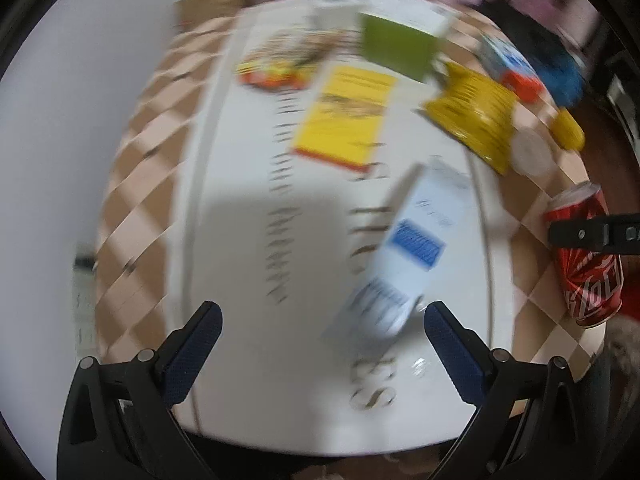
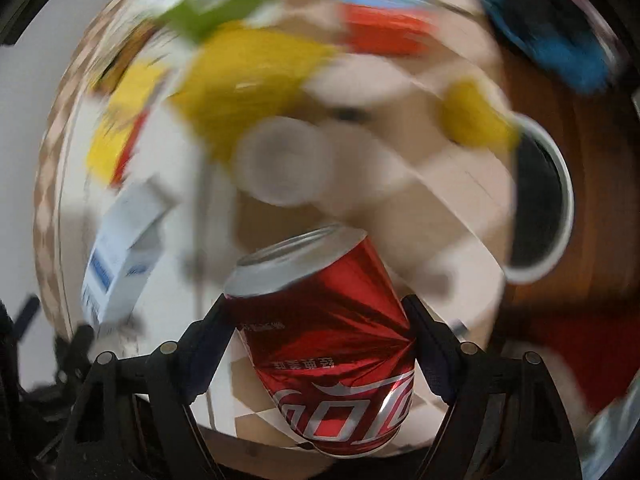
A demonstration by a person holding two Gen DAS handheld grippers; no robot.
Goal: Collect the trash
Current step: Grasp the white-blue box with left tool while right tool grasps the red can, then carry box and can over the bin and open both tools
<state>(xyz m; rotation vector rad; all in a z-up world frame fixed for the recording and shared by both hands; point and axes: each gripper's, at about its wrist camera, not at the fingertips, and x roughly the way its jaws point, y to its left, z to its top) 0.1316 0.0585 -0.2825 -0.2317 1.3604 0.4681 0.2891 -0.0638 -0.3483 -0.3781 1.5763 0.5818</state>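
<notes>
So right now the right gripper [image 2: 316, 320] has its two fingers squeezed onto a dented red cola can [image 2: 324, 340], one pad on each side of the body, and the can sits tilted between them with its silver top pointing ahead and a bit left. Looks to me like the carry step: can grabbed, now it needs to go to the bin. Ahead and off to the right of that gripper there's a round white-rimmed opening with a dark inside [image 2: 540, 200], probably the trash bin, though everything is smeared so I can't swear to it. The left gripper [image 1: 320, 352] is spread wide with nothing between its fingers, hovering over the desk [image 1: 240, 240]. Just ahead of it, slightly right, lies a white and blue box [image 1: 408, 248], and further out a yellow packet [image 1: 348, 116] and a yellow bag [image 1: 476, 116]. My guess for next: swing the can over that opening, then release, and the left one goes for the box.
</notes>
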